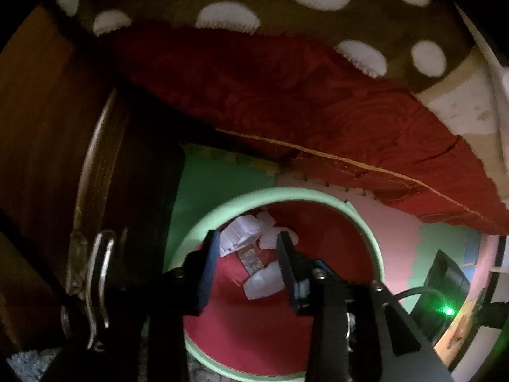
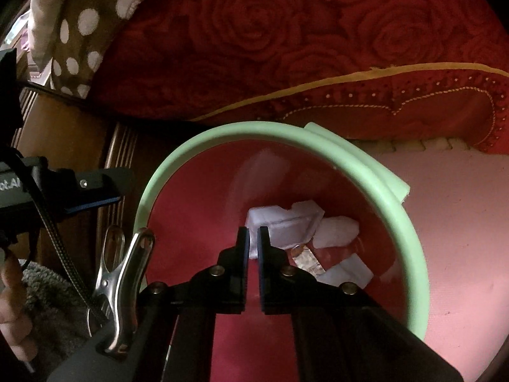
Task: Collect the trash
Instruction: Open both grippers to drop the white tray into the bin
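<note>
Left wrist view: crumpled white paper scraps [image 1: 241,238] lie at the bottom of the red bin with pale green rim [image 1: 366,222]. Left gripper [image 1: 248,248] hangs above the bin mouth, jaws spread, nothing pinched. Right gripper [image 2: 253,238] leans over the bin's near rim, jaws almost pressed together, empty. Red rose-pattern bedspread [image 2: 286,47] overhangs behind the bin; metal spring clip [image 2: 127,270] stands beside the bin's left rim.

Glossy plastic bin [image 2: 410,222]; shiny metal clamp [image 2: 127,280]
</note>
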{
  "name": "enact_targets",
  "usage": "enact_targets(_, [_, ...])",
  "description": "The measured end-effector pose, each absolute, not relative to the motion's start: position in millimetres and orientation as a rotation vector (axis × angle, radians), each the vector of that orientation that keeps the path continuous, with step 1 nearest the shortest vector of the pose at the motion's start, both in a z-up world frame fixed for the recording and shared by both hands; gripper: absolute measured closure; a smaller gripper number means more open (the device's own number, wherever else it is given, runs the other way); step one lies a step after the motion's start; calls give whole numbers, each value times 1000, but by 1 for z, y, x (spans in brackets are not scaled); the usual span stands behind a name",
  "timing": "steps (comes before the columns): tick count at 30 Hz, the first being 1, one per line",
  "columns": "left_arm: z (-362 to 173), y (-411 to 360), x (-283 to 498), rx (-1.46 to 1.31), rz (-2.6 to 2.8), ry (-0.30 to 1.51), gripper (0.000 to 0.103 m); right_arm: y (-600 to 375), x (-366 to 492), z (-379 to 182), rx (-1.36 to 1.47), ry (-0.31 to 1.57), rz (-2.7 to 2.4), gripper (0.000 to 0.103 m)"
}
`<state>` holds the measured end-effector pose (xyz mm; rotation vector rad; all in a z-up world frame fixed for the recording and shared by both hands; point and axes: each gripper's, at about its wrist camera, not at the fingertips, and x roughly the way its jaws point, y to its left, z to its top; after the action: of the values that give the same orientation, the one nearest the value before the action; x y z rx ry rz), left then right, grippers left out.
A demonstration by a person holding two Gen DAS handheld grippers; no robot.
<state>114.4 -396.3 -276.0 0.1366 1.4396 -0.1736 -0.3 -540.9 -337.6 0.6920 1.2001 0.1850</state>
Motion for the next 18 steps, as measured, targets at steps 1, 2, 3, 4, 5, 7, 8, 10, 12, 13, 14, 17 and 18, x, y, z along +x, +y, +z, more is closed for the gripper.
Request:
enact_targets(1, [-274, -398, 114, 150, -175, 1429, 56, -541, 0, -338, 696, 1201, 184, 97])
enact_targets(2, [-273, -400, 112, 160, -179, 1421, 56, -541, 1, -339, 697, 1202, 182, 97])
enact_targets(3, [-273, -401, 111, 173, -182, 1415, 55, -542, 1, -339, 697, 1202, 180, 97])
enact_targets(4, [-272, -403, 110, 187, -183, 1410, 55, -544, -4, -336, 697, 1201, 179, 97])
enact_targets(5, [-272, -405, 108, 205, -183, 1405, 55, -546, -4, -334, 700, 1199, 180, 97])
enact_targets(7, [-272, -409, 105, 228, -193, 1400, 55, -549, -6, -335, 705, 1196, 185, 95])
enact_targets(8, [-272, -410, 104, 228, -204, 1402, 55, -549, -4, -334, 710, 1190, 193, 90])
enact_targets(10, [-271, -409, 103, 222, -217, 1404, 55, -547, 2, -332, 723, 1184, 207, 80])
enact_targets(12, [-269, -406, 104, 209, -218, 1400, 55, -548, 5, -334, 732, 1197, 214, 70])
enact_targets(13, [-267, -405, 104, 198, -217, 1397, 55, -548, 5, -334, 732, 1202, 216, 66])
enact_targets(14, [-266, -403, 104, 186, -216, 1395, 55, -547, 6, -333, 728, 1201, 219, 60])
enact_targets(17, [-258, -395, 103, 129, -219, 1387, 54, -544, 4, -324, 707, 1186, 221, 43])
enact_targets(18, [-256, -393, 102, 113, -222, 1384, 53, -542, 4, -320, 699, 1180, 223, 41])
